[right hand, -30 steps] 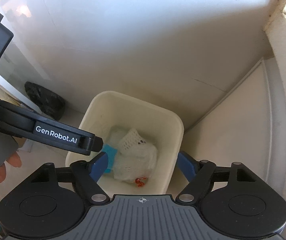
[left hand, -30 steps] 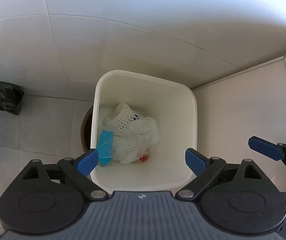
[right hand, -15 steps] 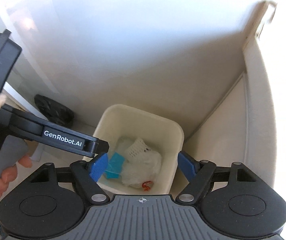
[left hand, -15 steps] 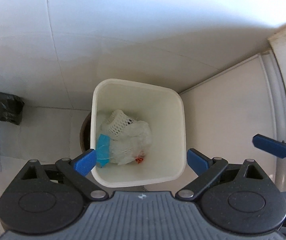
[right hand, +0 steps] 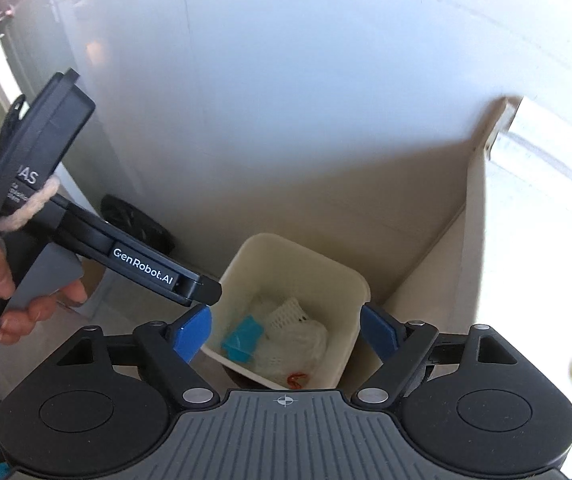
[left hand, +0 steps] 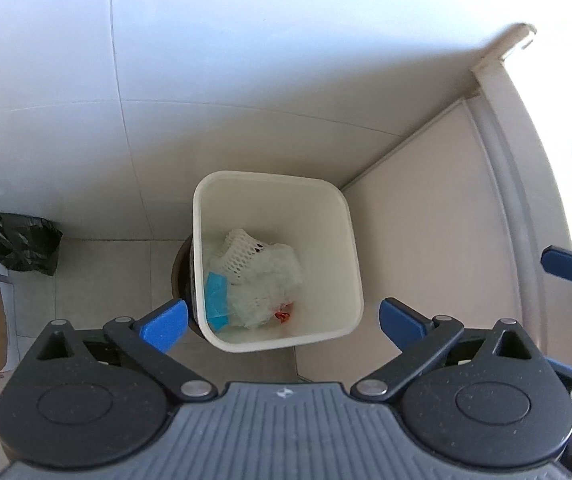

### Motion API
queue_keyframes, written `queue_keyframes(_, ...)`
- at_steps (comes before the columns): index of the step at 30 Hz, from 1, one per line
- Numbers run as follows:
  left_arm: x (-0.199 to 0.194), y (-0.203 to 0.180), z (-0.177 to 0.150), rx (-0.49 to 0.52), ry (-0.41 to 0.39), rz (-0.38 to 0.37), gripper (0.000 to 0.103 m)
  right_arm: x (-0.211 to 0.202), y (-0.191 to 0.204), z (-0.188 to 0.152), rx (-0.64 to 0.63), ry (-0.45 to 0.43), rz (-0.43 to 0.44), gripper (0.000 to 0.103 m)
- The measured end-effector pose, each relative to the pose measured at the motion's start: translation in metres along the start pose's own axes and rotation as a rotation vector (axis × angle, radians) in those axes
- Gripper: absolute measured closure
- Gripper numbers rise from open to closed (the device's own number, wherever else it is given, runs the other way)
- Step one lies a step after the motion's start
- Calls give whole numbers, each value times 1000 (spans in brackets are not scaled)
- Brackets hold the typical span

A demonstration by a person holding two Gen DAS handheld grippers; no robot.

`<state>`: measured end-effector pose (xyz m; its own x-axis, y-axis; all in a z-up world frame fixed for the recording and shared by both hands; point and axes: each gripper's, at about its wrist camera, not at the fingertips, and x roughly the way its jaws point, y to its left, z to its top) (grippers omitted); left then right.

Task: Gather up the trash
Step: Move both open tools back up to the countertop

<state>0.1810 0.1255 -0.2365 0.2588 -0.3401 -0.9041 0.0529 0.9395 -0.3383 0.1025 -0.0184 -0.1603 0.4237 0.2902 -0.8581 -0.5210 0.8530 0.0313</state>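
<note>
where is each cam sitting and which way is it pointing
Left wrist: sits on the left gripper, looking down along its open fingers into the white bin; the right gripper's blue fingertip pokes in at the right edge.
Right wrist: sits on the right gripper, also open, looking down at the same bin from further right; the person's left hand shows holding the other gripper.
Shared: bin, its trash, the black bag.

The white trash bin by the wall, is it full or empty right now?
Partly filled. The white trash bin holds white foam netting, crumpled clear plastic and a blue wrapper at the bottom; its upper walls are bare.
</note>
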Motion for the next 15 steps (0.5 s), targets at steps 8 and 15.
queue_keyframes(8,-24,-14,-14,51,-10,12,1,-36,-11,-11,11,-43,-25,16)
queue_keyframes(15,-42,-31,-25,64,-40,-3,1,-84,-15,-29,12,-93,-86,13)
